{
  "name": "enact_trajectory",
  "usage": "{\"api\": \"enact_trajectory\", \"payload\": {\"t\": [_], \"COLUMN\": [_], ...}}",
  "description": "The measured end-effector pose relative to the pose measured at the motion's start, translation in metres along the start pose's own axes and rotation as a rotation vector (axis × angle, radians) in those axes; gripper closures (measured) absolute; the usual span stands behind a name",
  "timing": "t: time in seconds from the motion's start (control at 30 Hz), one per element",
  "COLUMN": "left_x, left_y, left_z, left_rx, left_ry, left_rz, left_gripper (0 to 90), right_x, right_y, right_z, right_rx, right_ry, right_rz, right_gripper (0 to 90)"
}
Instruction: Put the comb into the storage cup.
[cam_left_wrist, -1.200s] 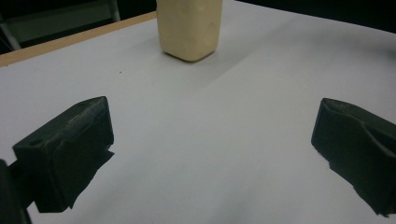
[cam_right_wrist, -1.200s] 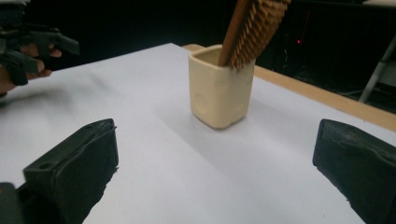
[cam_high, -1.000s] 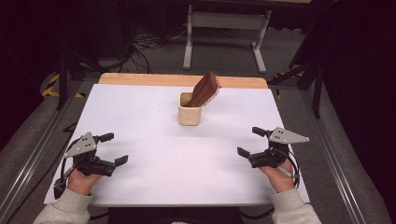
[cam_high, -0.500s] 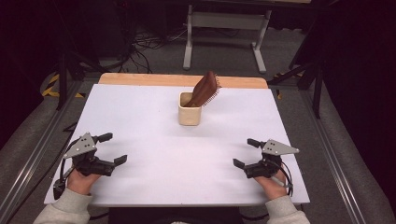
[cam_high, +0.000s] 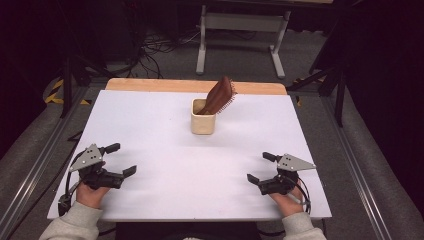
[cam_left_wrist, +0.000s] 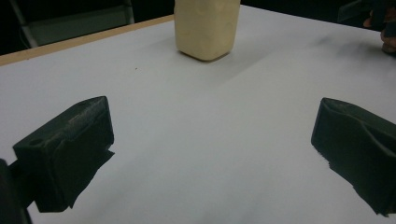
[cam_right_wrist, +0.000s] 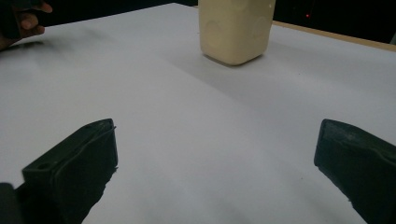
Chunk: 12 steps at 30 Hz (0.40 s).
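We're looking down on the white-topped bench (cam_high: 200, 165) and both tools sit low at its near edge, well apart from each other. The left tool (cam_high: 121, 159) has its jaws spread wide with nothing between them, and the right tool (cam_high: 260, 167) is just the same, jaws apart and empty.

Ahead of both tools, toward the far side of the bench and roughly midway between them, stands the small cream square plastic cup (cam_high: 203, 120). Leaning out of it is the brown wooden hairbrush (cam_high: 220, 95), handle down inside the cup, bristled head tilted up and away to the right.

From the left gripper view we see the cup (cam_left_wrist: 207, 28) upright, straight ahead and slightly left of centre between the two black jaws, with bare white bench (cam_left_wrist: 210, 140) in the gap. From the right gripper view the cup (cam_right_wrist: 236, 30) stands ahead, a touch right of centre, again well clear of the jaws.
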<state>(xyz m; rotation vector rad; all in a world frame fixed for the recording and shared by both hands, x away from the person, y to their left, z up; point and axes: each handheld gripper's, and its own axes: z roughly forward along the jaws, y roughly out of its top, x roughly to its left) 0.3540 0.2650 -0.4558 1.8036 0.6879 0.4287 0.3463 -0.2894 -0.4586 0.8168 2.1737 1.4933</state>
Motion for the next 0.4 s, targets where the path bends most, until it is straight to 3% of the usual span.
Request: {"api": "enact_trajectory", "payload": {"t": [0.17, 0.27, 0.4], "left_x": [-0.0015, -0.0007, 0.0018], "left_y": [0.0002, -0.0007, -0.0019], "left_z": [0.0004, -0.0009, -0.0037], "left_rx": [-0.008, -0.024, -0.055], "left_ry": [0.006, 0.009, 0.017], "left_rz": [0.011, -0.029, -0.047], "left_gripper": [0.1, 0.1, 0.1], "right_x": [0.0006, -0.0008, -0.0012], "right_y": [0.0004, 0.0007, 0.0016], "right_z": [0.0000, -0.0009, -0.0024], "right_rx": [-0.003, -0.013, -0.032], "right_ry": [-0.006, -0.009, -0.014], "right_rz": [-0.016, -0.012, -0.023], "right_gripper": [0.3, 0.3, 0.2]}}
